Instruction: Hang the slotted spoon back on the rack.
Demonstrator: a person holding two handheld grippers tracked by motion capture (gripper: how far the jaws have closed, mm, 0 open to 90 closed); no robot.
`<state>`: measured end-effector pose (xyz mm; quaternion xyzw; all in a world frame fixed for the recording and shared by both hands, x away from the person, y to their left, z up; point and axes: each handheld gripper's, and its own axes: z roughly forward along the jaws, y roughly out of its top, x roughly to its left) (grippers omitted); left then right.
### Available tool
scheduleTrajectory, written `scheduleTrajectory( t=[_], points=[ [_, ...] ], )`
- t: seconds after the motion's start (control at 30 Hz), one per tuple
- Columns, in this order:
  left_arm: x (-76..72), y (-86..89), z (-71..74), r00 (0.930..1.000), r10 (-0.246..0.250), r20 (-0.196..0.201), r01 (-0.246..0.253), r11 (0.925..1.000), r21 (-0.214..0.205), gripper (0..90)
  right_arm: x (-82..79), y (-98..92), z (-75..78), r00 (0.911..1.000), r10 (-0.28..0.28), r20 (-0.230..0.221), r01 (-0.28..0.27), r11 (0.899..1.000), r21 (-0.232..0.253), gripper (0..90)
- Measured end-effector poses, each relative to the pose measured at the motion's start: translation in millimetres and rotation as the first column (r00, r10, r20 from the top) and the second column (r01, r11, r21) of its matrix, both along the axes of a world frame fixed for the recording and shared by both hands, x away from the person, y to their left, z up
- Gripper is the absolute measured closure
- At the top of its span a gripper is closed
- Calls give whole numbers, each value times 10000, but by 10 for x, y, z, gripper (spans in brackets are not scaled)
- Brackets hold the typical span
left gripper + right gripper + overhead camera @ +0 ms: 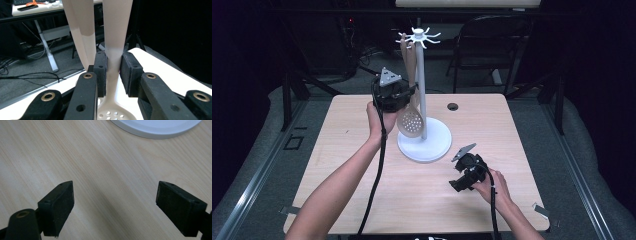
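L tongs (411, 91) were clenched on the neck of the slotted spoon (411, 119), upper centre of the high view. Left gripper view confirmed it: both pads (100, 72) pressed flat on the handle just above the perforated bowl (111, 113). Spoon hung upright against the rack's pole (422, 90), top end up at the hooks (418, 37); couldn't tell from here if its hole was actually on a hook.

R tongs (458, 183) were released, jaws wide, nothing between them, parked low over the bench (362, 165) at lower right of the high view. Right gripper view showed bare woodgrain and the rim of the rack's base (157, 128) at top of frame.

Risks, my read:
- Grip sat low on the handle, far from the hook end, so the top could wobble and miss or slip off the hook.
- Any sideways pull on the spoon could tip the rack; tall thin pole, and R hand wasn't steadying the base.
- Smooth handle tapers toward the neck, so it could slide through the pads if grip eased.

Materials: spoon looked like matte beige plastic, round bowl w/ small holes, long flat handle. Rack was white, glossy, w/ round disc base and curled hooks radiating at top. Bench was pale wood laminate w/ a cable grommet (453, 106). Pads were black, blocky, w/ a slightly grainy face.
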<state>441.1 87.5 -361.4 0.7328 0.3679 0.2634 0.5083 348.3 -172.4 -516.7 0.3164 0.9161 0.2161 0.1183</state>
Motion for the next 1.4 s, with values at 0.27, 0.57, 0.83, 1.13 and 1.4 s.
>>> scheduleTrajectory(
  t=[0.27,0.57,0.83,1.13,1.4],
  points=[
    [-6,22,2,10000,-61,-59,61,10000,-19,751,-3,7,-1,10000,6,0,-6,10000,-18,144],
    [-36,113,21,9992,-150,-383,149,9999,-14,534,-5,2,-2,10000,-29,40,29,10000,77,143],
    [-211,278,70,9978,-197,-632,213,9995,252,285,-4,-2,18,10000,4,89,-4,10000,-54,143],
    [-518,645,58,9972,-102,-737,158,9970,752,175,-6,-1,15,10000,-22,55,22,10000,22,143],
    [-774,947,-98,9943,87,-1063,12,9957,926,154,-9,5,18,10000,-37,35,37,10000,44,143]
  ],
)
